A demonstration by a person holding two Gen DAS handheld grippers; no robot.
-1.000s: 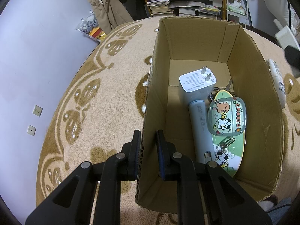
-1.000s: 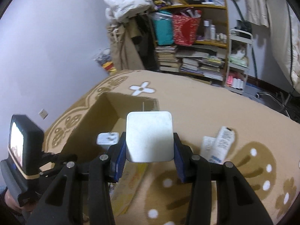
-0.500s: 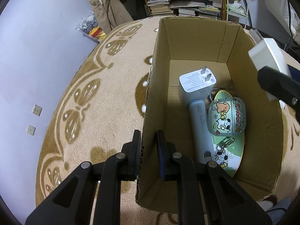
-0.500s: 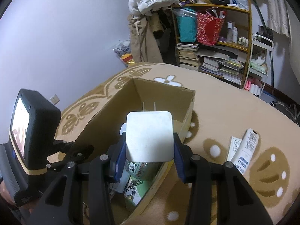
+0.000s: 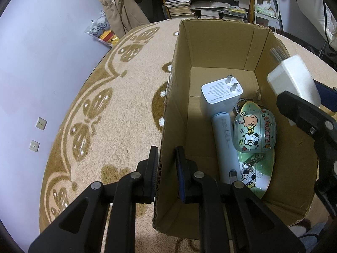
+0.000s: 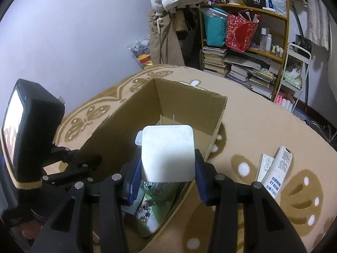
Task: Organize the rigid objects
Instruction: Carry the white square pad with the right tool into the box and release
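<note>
I am working on a tan carpet (image 5: 118, 97) with brown flower shapes, a lilac wall on one side and a crowded bookshelf (image 6: 244, 48) at the back. My left gripper (image 5: 166, 172) is pinched narrow over the near left wall of the open cardboard box (image 5: 223, 42), one finger outside and one inside, which I judge is there to steady the box while the other hand loads it. My right gripper (image 6: 167, 170) is clamped on a white wall charger (image 6: 167, 154), its blue pads pressing the two flat sides and its two prongs pointing forward, away from me; from the left wrist view the charger (image 5: 294, 78) hangs above the right rim of the box, not yet down inside. On the box floor lie another white charger (image 5: 221, 90) with its prongs up, a pale blue power bank (image 5: 225, 145) running lengthways beside it, and a clear cartoon case (image 5: 254, 130) printed "cheers" resting on a green cartoon card (image 5: 259, 168). The bare floor is mostly along the left wall and far end, so I would lower there. Outside the box, well apart on the carpet to the right, a white tube (image 6: 278, 172) and a small white carton (image 6: 265, 166) wait, apparently for later.
</note>
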